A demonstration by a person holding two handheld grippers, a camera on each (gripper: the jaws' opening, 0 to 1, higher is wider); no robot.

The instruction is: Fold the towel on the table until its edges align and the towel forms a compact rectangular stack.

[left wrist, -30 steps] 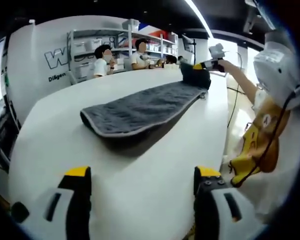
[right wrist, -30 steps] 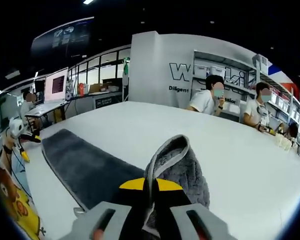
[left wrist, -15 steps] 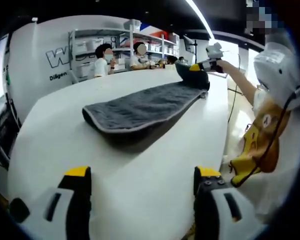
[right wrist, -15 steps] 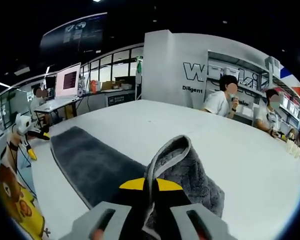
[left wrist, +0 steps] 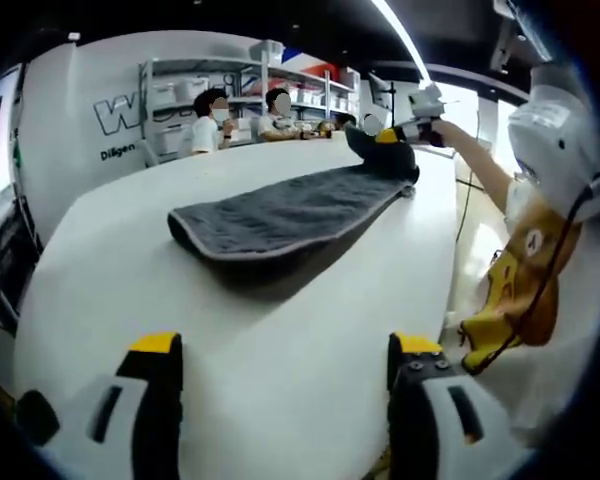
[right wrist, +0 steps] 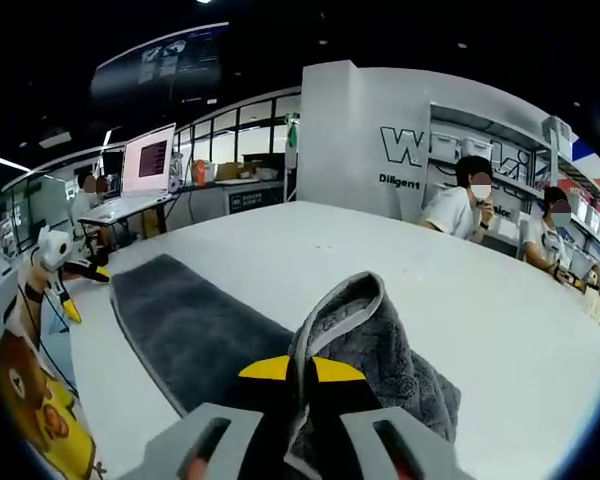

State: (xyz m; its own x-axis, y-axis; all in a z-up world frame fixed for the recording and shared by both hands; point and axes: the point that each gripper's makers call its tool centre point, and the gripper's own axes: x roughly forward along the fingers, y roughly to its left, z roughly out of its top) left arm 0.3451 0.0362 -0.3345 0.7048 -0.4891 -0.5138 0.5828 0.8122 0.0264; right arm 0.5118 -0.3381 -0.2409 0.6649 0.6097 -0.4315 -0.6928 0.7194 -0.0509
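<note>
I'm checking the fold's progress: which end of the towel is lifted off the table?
The end pinched in the right gripper: that part of the towel is bunched and raised. The other end, toward the left gripper, lies flat on the table.

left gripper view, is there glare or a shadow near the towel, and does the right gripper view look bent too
Left gripper view: bright windows wash out the upper right, and the grey towel casts a soft dark shadow on the white table along its near edge. Right gripper view: fisheye curves the table edge and walls; the towel fold shut in the right gripper looks slightly soft up close.
</note>
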